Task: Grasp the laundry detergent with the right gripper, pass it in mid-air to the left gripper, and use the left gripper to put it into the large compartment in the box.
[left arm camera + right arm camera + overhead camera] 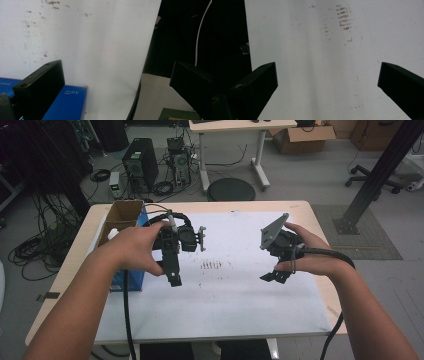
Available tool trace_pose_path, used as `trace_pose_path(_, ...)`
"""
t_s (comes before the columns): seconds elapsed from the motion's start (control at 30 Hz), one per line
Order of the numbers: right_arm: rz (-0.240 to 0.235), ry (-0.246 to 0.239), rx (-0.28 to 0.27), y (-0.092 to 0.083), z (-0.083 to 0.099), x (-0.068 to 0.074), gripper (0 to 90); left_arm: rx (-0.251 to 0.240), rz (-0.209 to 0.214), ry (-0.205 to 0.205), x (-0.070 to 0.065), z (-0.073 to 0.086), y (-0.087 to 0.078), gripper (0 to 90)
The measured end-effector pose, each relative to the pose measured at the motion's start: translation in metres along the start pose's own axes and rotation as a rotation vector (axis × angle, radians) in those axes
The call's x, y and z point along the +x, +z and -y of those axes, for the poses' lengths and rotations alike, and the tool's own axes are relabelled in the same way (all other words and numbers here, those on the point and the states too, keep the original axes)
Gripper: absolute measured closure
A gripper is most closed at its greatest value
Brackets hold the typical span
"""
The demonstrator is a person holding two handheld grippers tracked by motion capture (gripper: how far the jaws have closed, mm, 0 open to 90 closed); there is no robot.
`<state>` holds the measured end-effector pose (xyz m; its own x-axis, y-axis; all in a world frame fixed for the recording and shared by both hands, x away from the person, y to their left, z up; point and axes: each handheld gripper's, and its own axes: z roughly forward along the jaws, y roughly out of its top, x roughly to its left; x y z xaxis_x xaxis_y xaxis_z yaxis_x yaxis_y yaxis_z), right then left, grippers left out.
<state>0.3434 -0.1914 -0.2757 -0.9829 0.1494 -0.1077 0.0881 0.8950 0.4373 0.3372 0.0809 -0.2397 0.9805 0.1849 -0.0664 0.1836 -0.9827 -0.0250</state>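
Observation:
Above the left part of the white sheet (235, 295), my left gripper (174, 279) hangs with its tips pointing down, held in the person's left hand. Its jaws stand wide apart with nothing between them (117, 82), over the sheet's (87, 45) edge and a blue box (67, 105). The right hand holds my right gripper (274, 277) over the right part of the sheet. It too is open (327, 82), with just the bare sheet (312, 62) under it.
A blue box (131, 281) with an open brown cardboard top (120, 217) stands at the table's left edge, close to my left hand. Dark scuff marks (211, 265) lie mid-sheet between the grippers. Beyond the table are a round stool (231, 189), computer towers and cables.

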Motion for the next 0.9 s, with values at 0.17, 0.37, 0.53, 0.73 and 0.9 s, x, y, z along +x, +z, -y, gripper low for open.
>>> trace_pose_path(0.17, -0.005, 0.003, -0.009, 0.0040, 0.0014, 0.0003, 2.8, -0.009, 0.011, 0.013, 0.0001, 0.0006, 0.0054, 0.2)
trace_pose_path(0.37, -0.008, -0.001, -0.003, 0.0038, 0.0002, 0.0002, 2.9, -0.001, 0.010, 0.009, 0.0002, 0.0013, 0.0054, 0.2)
trace_pose_path(0.53, -0.011, -0.006, -0.003, 0.0029, -0.0009, 0.0012, 2.9, 0.001, 0.009, 0.008, 0.0001, 0.0016, 0.0051, 0.2)
trace_pose_path(0.73, -0.017, -0.005, -0.001, 0.0041, 0.0002, 0.0016, 2.9, -0.001, 0.007, 0.002, 0.0005, 0.0028, 0.0050, 0.2)
trace_pose_path(0.9, -0.024, -0.008, -0.001, 0.0042, 0.0010, 0.0020, 2.9, 0.002, 0.007, 0.000, 0.0011, 0.0044, 0.0056, 0.2)
